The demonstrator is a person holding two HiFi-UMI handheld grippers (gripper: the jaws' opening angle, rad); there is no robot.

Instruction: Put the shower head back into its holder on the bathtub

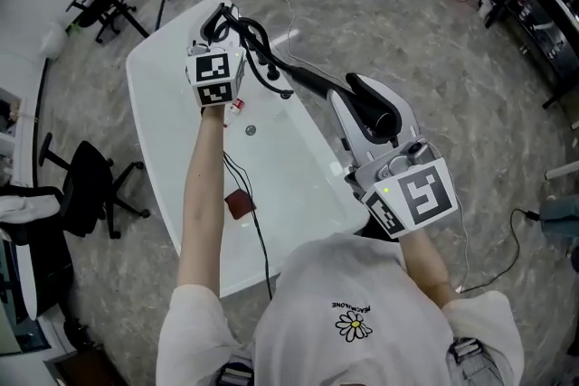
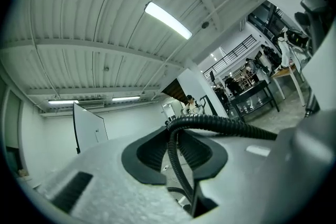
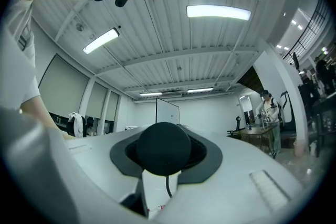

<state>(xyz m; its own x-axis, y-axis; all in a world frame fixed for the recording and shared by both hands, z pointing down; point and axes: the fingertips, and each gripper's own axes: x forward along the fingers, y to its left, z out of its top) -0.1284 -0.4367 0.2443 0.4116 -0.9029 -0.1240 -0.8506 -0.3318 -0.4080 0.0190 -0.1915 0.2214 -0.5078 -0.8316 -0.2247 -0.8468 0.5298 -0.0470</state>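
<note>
while both grippers are up over the bathtub (image 1: pixel 152 77), the step in hand looks like the carry: the shower head (image 1: pixel 378 107) is in the air, not yet seated. right gripper (image 1: pixel 362 111) is clamped on the shower head at a mid width, its own view showing a round black end filling the gap between the jaws. left gripper (image 1: pixel 220 32) is closed narrower on the hose (image 1: pixel 264 51), which passes between its jaws and runs across to the head. the shower head is over the tub's right rim, near the person, well apart from the left gripper at the far end. it is matte black with a curved body and a rounded end; the hose is black, ribbed and looped, so likely floppy and will drag. i cannot make out the holder in any view. next move probably calls for finding it on the rim, lining the head up and lowering it in while the left gripper manages hose slack.
</note>
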